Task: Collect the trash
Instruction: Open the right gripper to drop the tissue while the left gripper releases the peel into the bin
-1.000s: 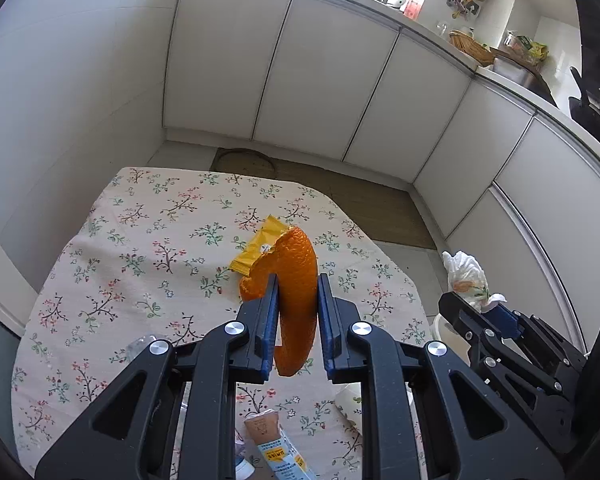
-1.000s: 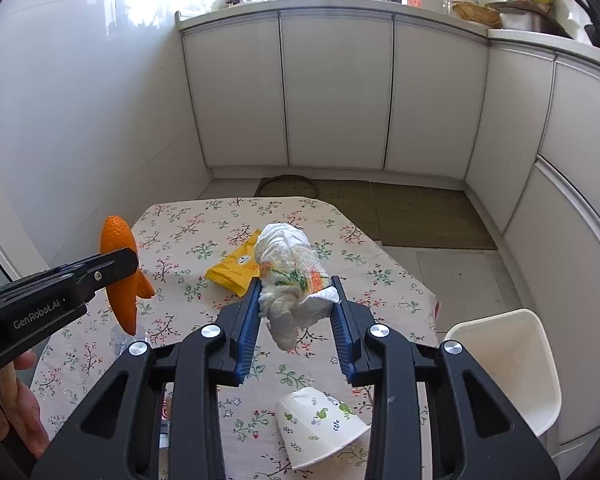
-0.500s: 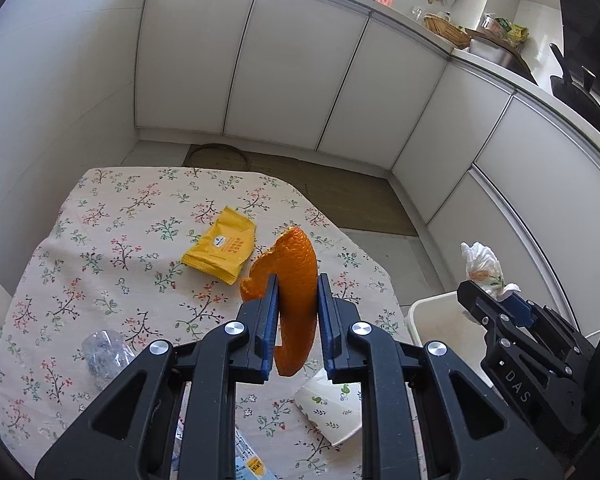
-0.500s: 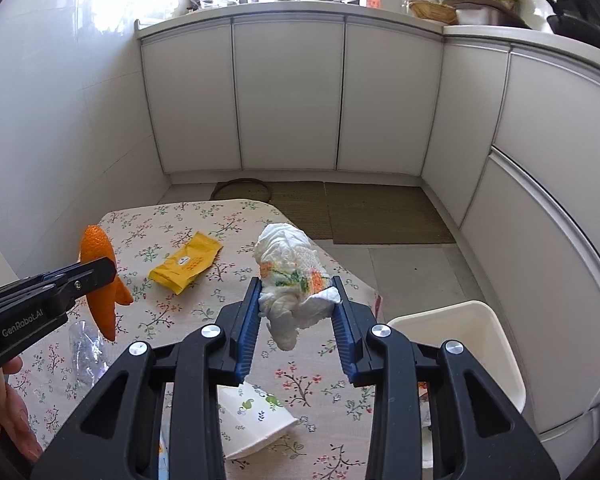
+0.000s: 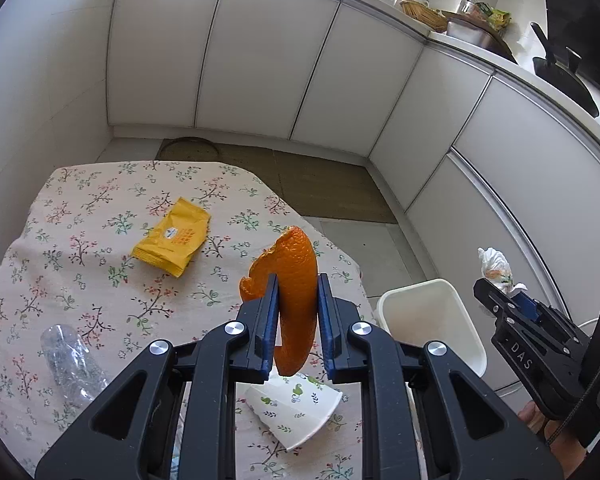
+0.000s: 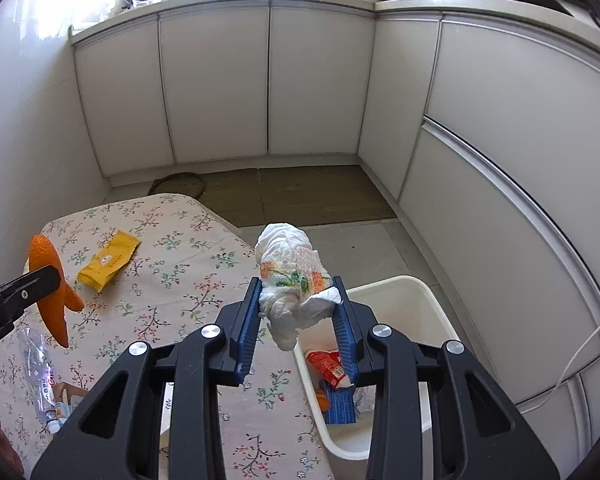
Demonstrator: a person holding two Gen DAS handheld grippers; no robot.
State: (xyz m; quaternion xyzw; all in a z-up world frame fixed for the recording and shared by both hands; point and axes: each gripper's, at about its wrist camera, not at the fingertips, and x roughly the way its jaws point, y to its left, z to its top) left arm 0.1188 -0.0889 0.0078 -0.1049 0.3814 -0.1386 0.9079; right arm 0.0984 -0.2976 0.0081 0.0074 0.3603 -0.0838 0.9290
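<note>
My left gripper (image 5: 297, 312) is shut on a curled orange peel (image 5: 296, 280) and holds it above the floral table (image 5: 80, 216) near its right edge. Off the table's right side, my right gripper (image 6: 296, 308) is shut on a crumpled white napkin (image 6: 290, 272) with an orange and green print, held at the left rim of a white bin (image 6: 412, 292). Red and blue wrappers lie inside that bin. In the left wrist view the bin (image 5: 428, 320) stands on the floor, with the right gripper (image 5: 504, 288) and its napkin (image 5: 494, 264) above its right side.
On the table lie a yellow snack packet (image 5: 172, 242), a crushed clear plastic bottle (image 5: 70, 356) and a tipped paper cup (image 5: 294, 412). White cabinets (image 6: 260, 80) line the back and right. A brown mat (image 6: 300, 196) covers the floor beyond the table.
Both grippers have swung to the right with their loads. The bin has come into fuller view, and the right gripper now hangs at its rim instead of above the table.
</note>
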